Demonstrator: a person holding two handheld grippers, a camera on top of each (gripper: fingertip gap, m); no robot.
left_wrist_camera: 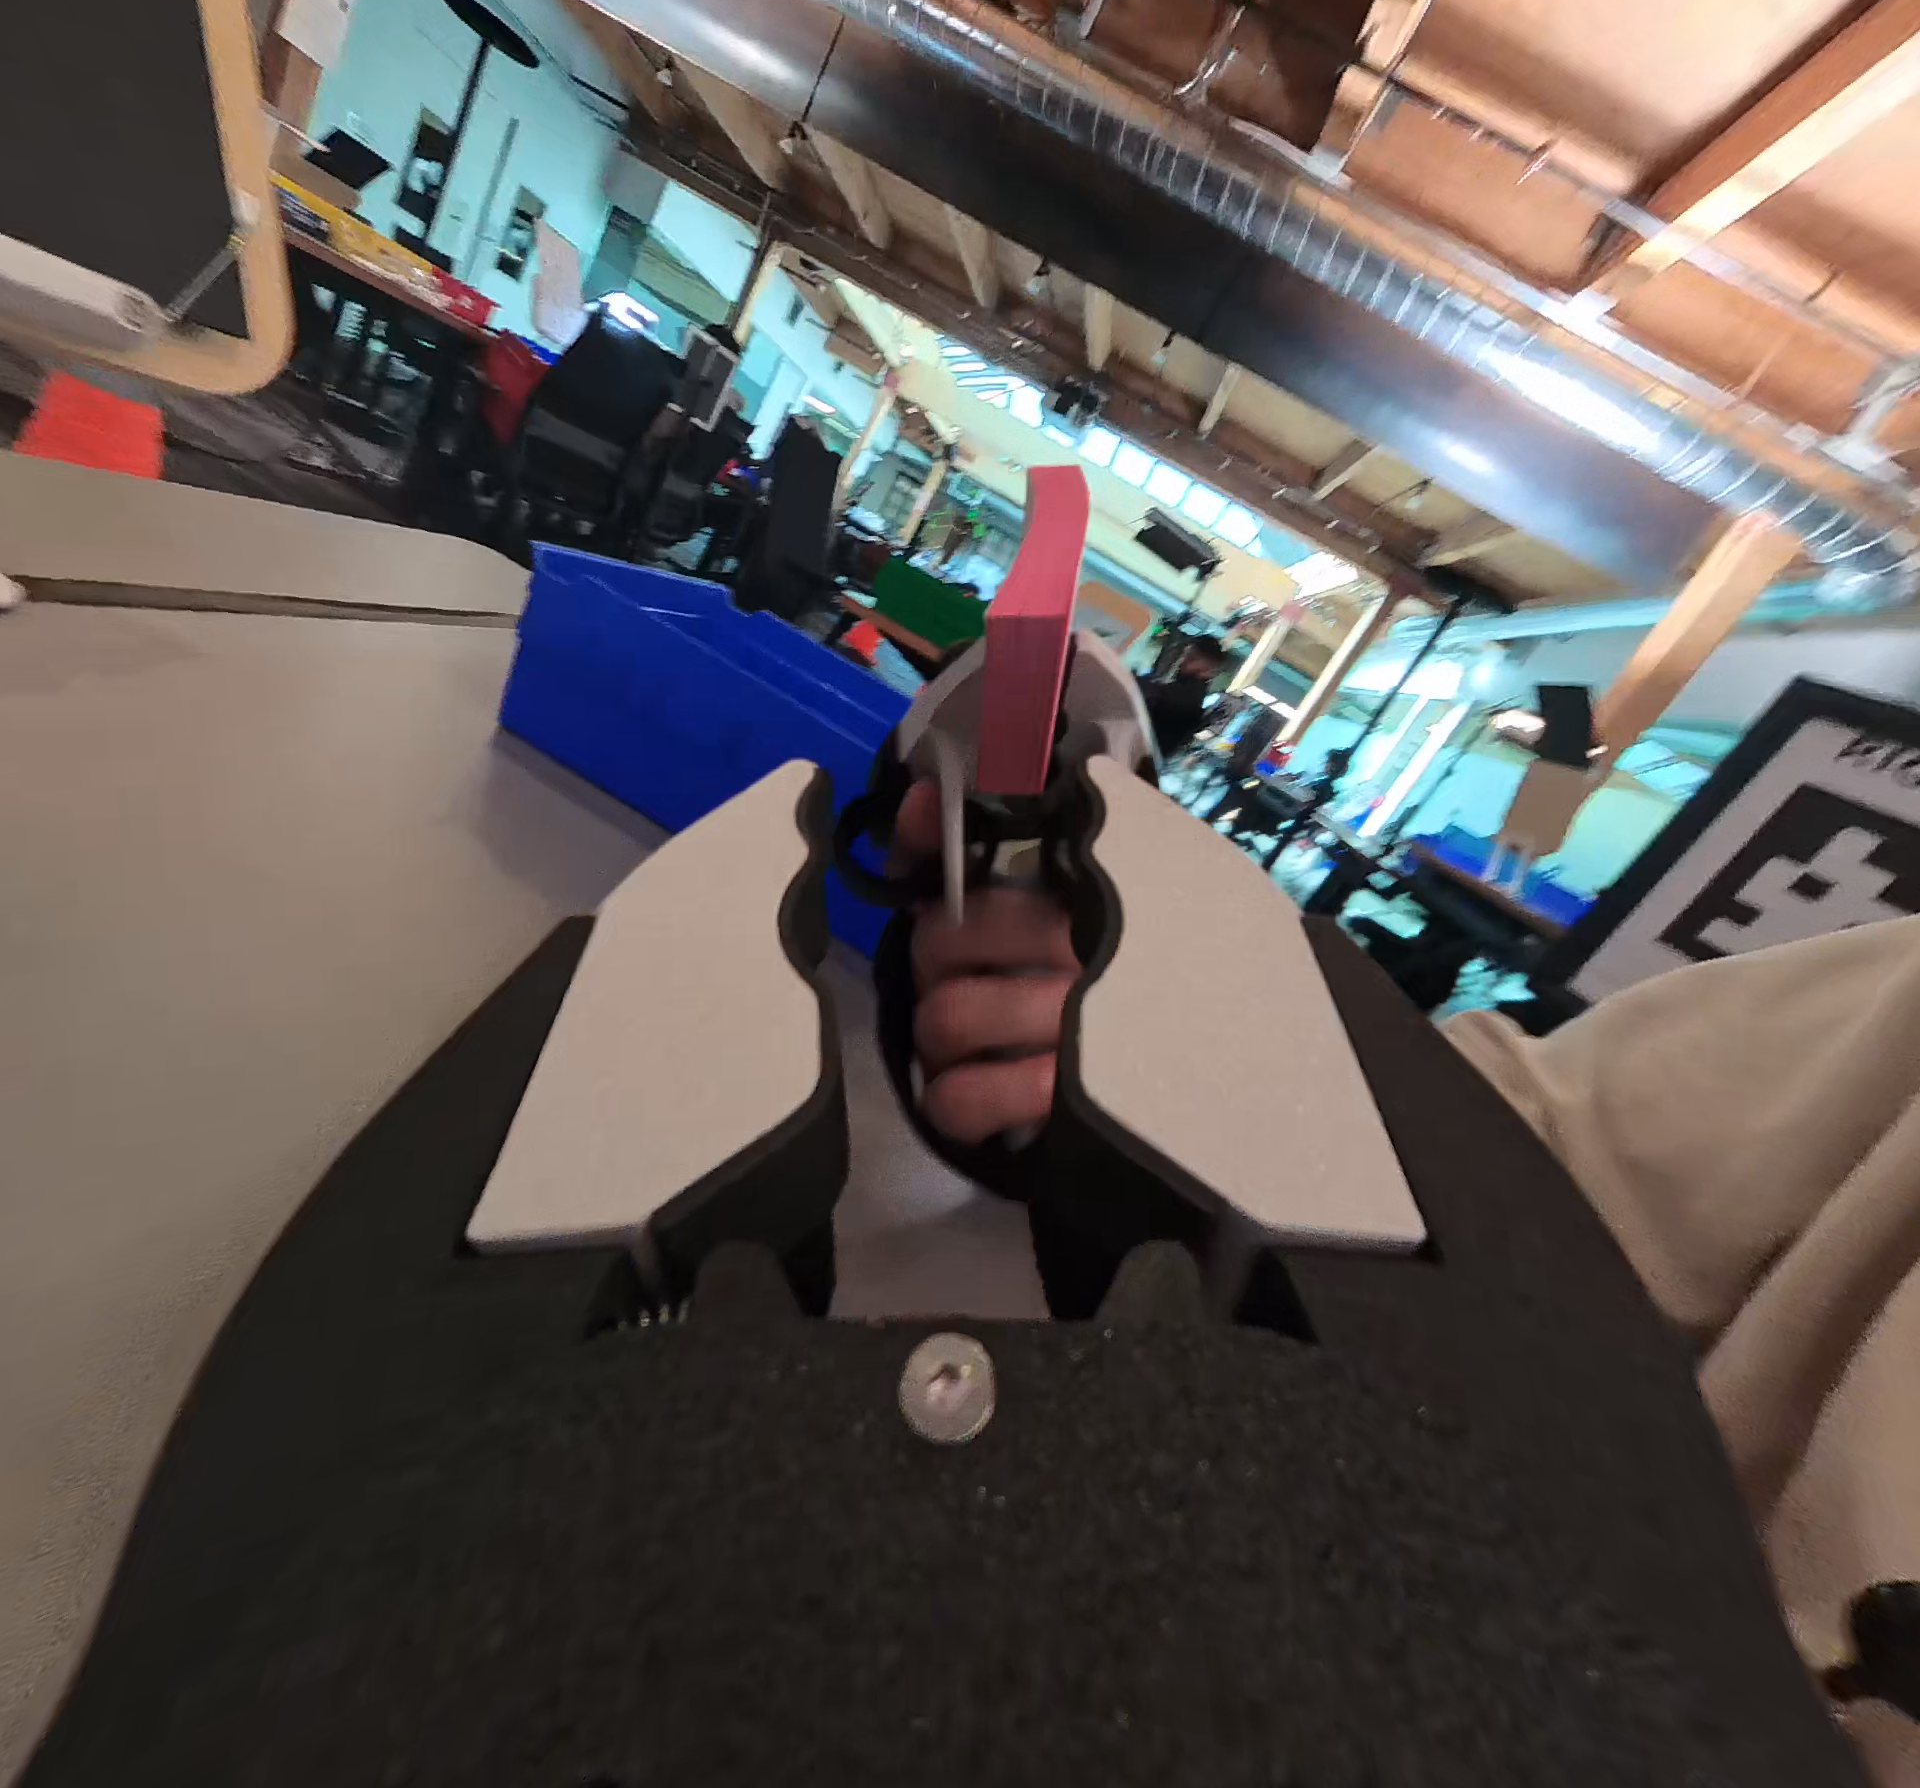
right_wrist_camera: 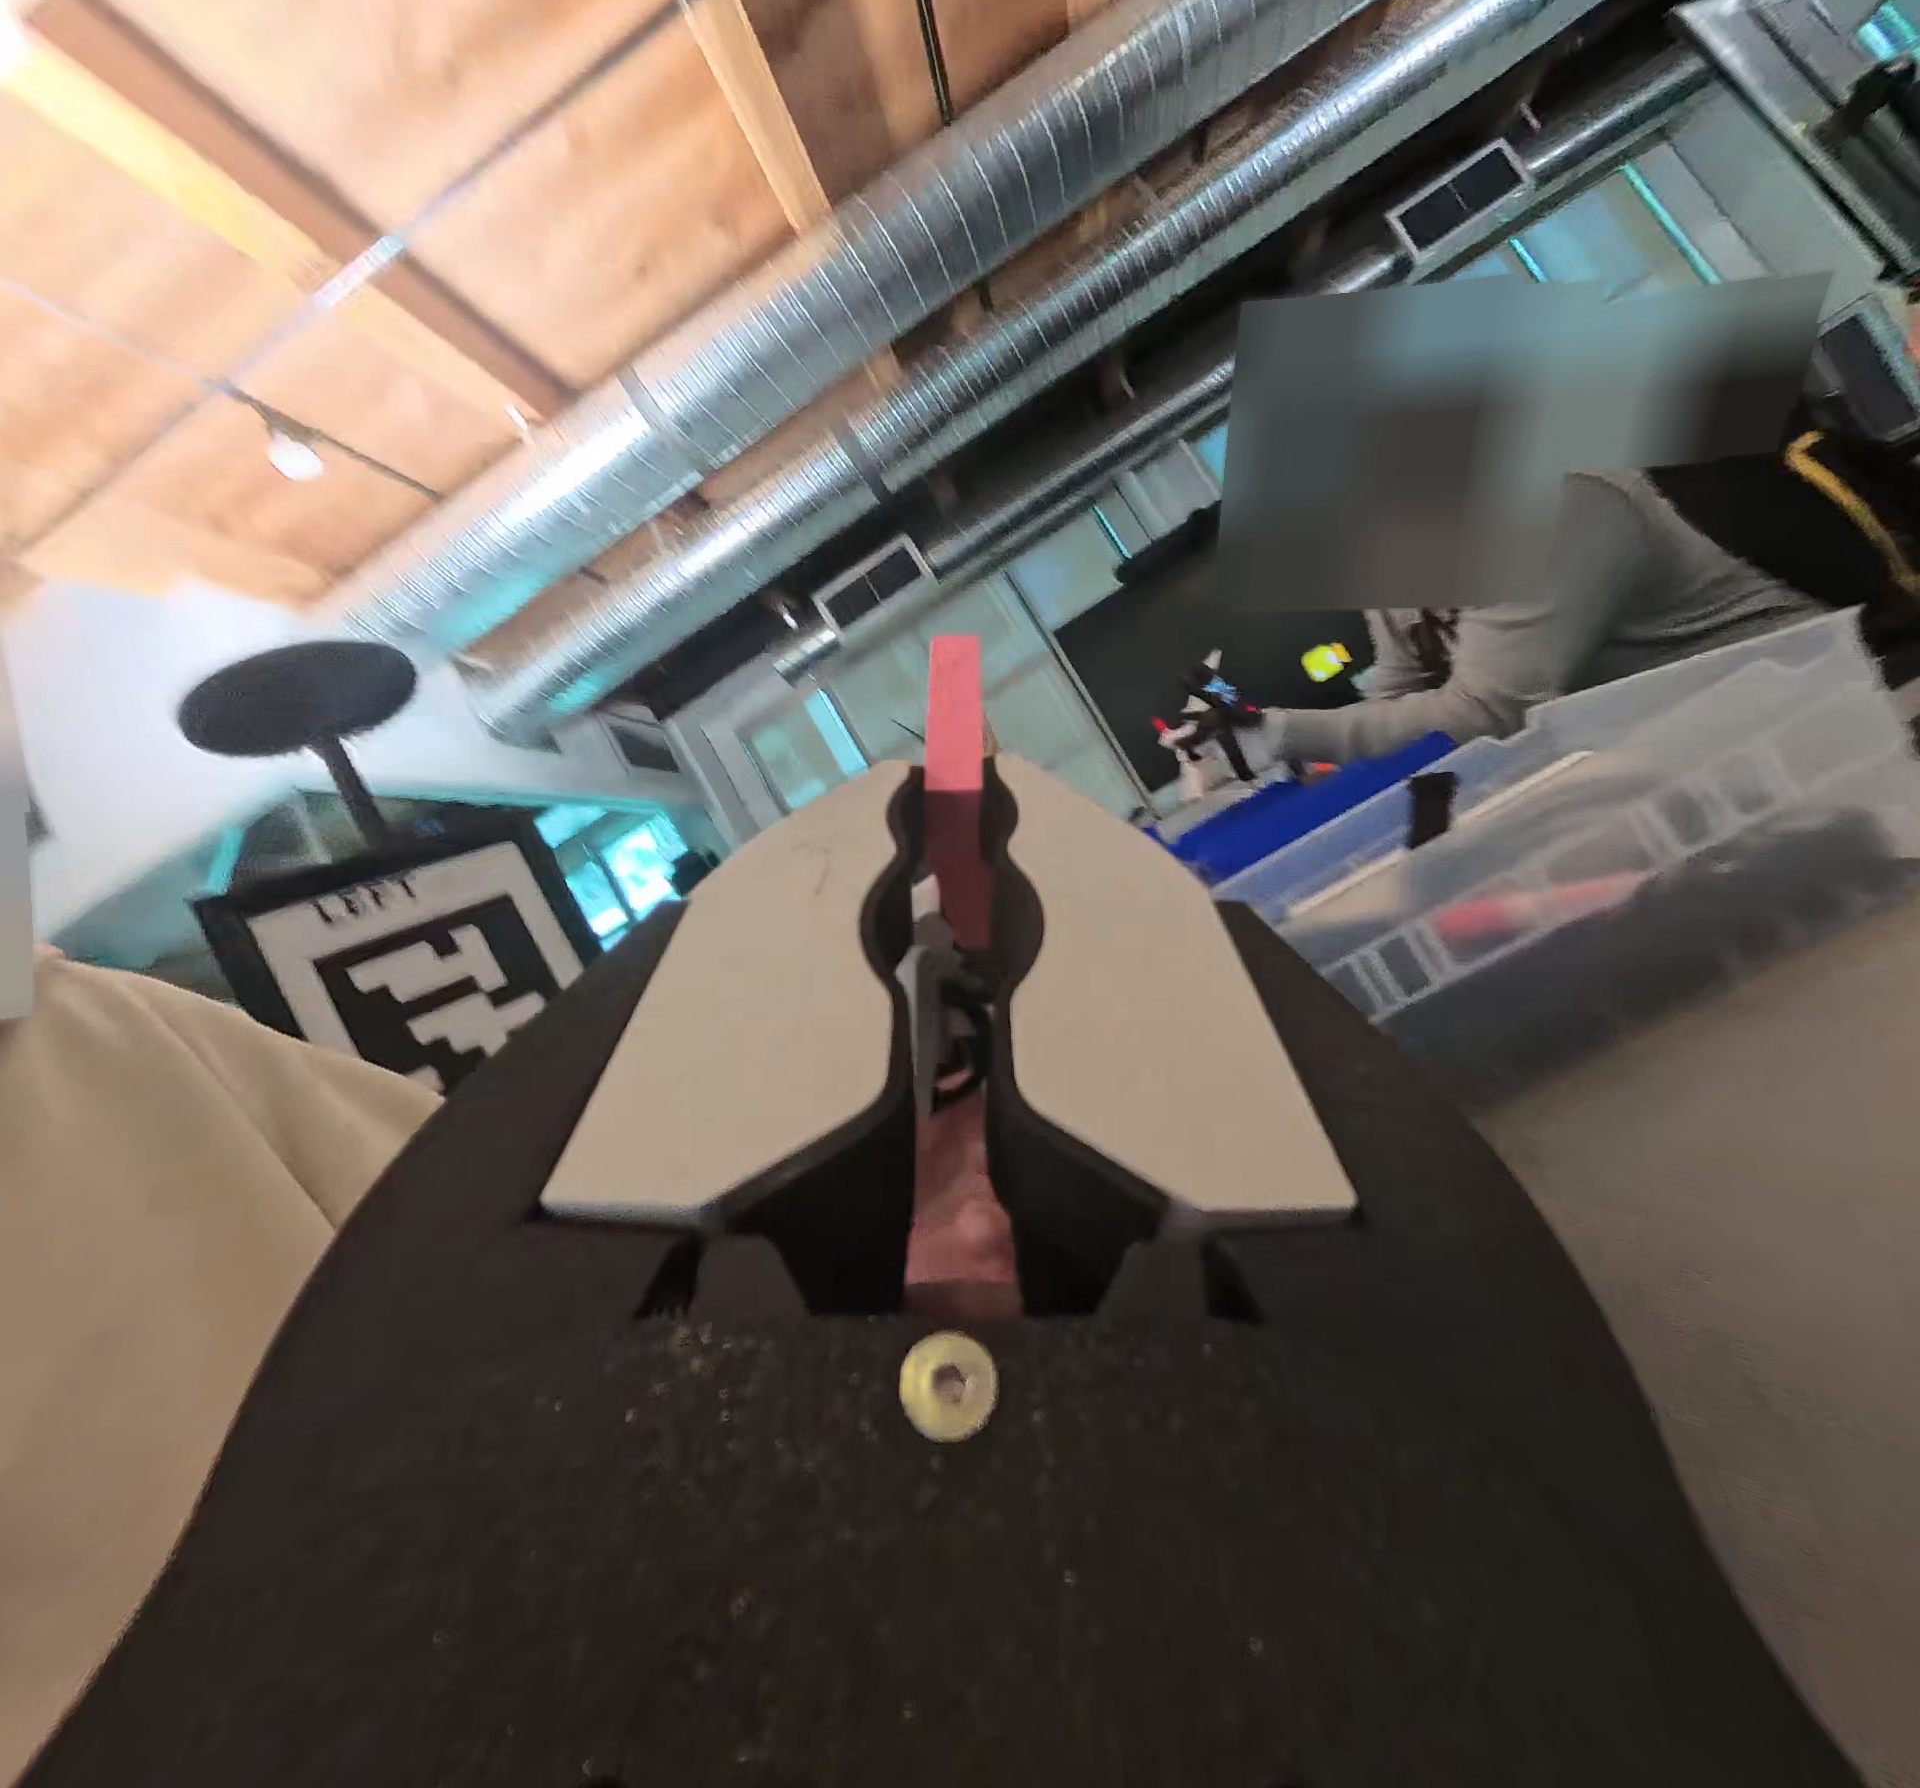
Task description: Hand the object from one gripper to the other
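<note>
A flat pink block (left_wrist_camera: 1029, 658) stands upright and is pinched at its lower end between the grey fingers of my right gripper (left_wrist_camera: 1023, 699), which faces me in the left wrist view. A hand (left_wrist_camera: 987, 1011) grips that gripper's handle. My left gripper (left_wrist_camera: 956, 782) is open, with its fingertips on either side of the block's lower end and not touching it. In the right wrist view my right gripper (right_wrist_camera: 954, 772) is shut on the pink block (right_wrist_camera: 954, 730), which sticks out past its tips. Parts of the left gripper (right_wrist_camera: 940, 990) show through the gap.
A blue bin (left_wrist_camera: 665, 689) stands on the grey table (left_wrist_camera: 208, 855) to the left. A black-and-white marker board (left_wrist_camera: 1766, 855) stands behind; it also shows in the right wrist view (right_wrist_camera: 416, 969). A clear plastic bin (right_wrist_camera: 1558, 865) and a person's grey sleeve (right_wrist_camera: 1507, 658) are at right. A beige sleeve (left_wrist_camera: 1662, 1167) is close by. Tip to tip, the grippers are about 4 cm apart.
</note>
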